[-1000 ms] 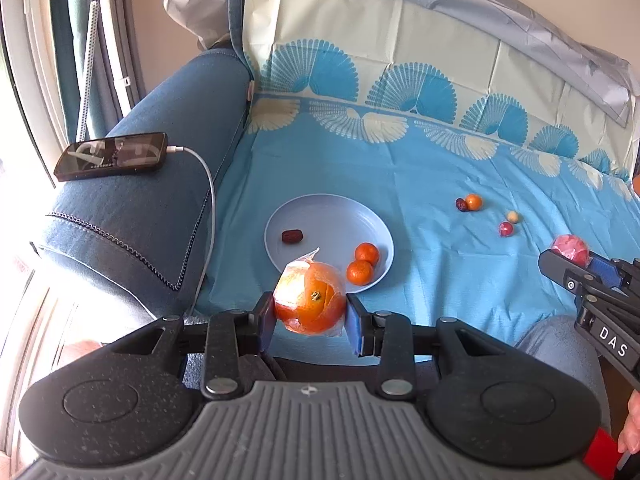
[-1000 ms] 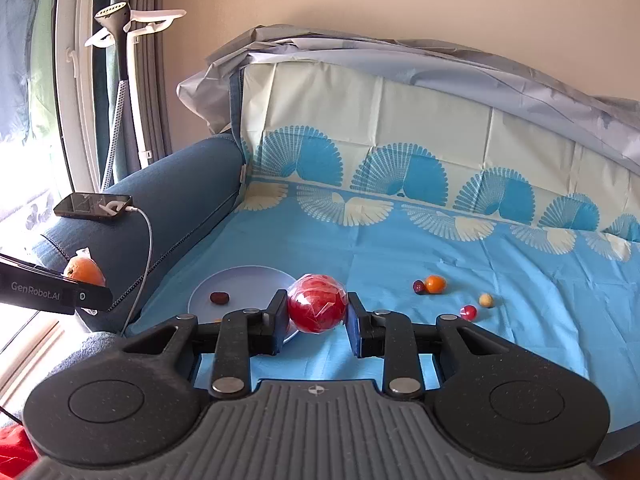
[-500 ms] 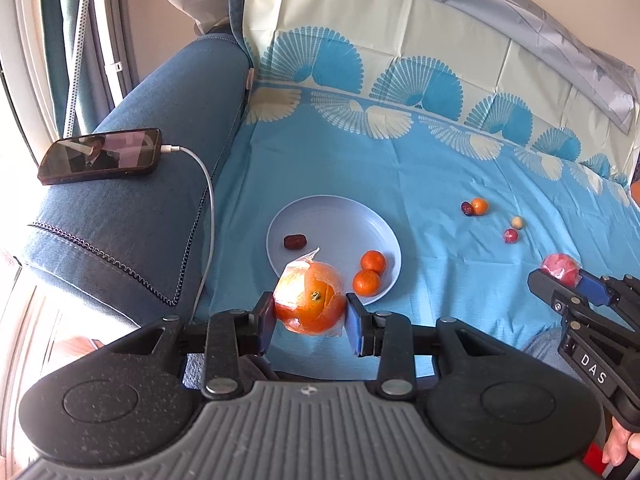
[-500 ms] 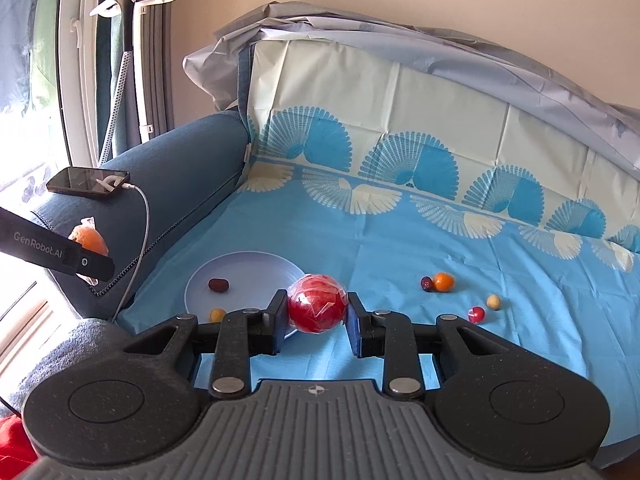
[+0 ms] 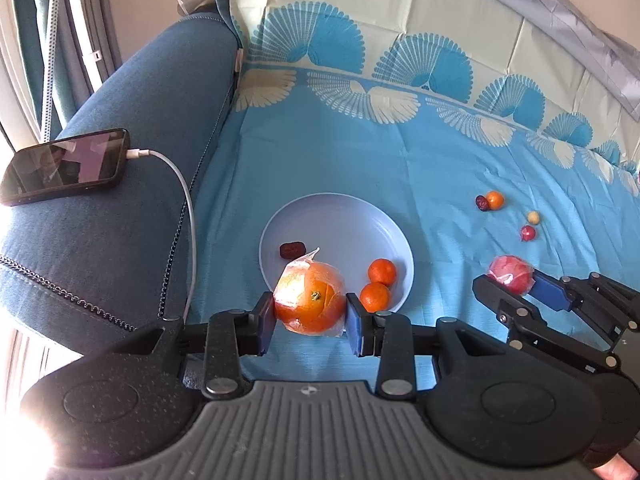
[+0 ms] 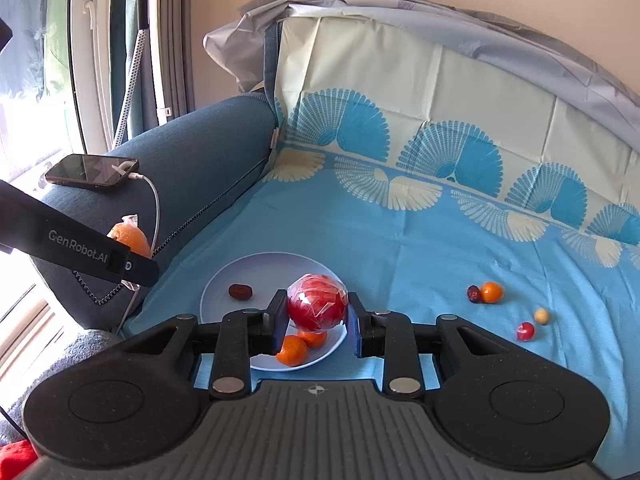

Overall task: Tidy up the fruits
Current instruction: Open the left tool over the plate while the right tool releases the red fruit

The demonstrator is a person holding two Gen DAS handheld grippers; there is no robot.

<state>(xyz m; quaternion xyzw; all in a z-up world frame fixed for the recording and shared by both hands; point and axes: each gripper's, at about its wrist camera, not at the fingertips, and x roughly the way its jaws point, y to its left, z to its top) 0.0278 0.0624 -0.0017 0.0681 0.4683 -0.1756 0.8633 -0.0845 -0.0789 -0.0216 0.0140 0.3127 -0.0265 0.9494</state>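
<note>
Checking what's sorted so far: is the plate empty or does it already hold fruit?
Not empty. The plate holds two small oranges near its rim and a dark red date; the rest of it is bare.

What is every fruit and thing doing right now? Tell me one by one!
left gripper: shut on the wrapped orange, near the plate's edge.
right gripper: shut on the wrapped red apple.
plate: on the blue cloth, holding a date and two small oranges.
four small fruits: loose on the cloth, off the plate.
phone: flat on the sofa arm, cable plugged in.
</note>
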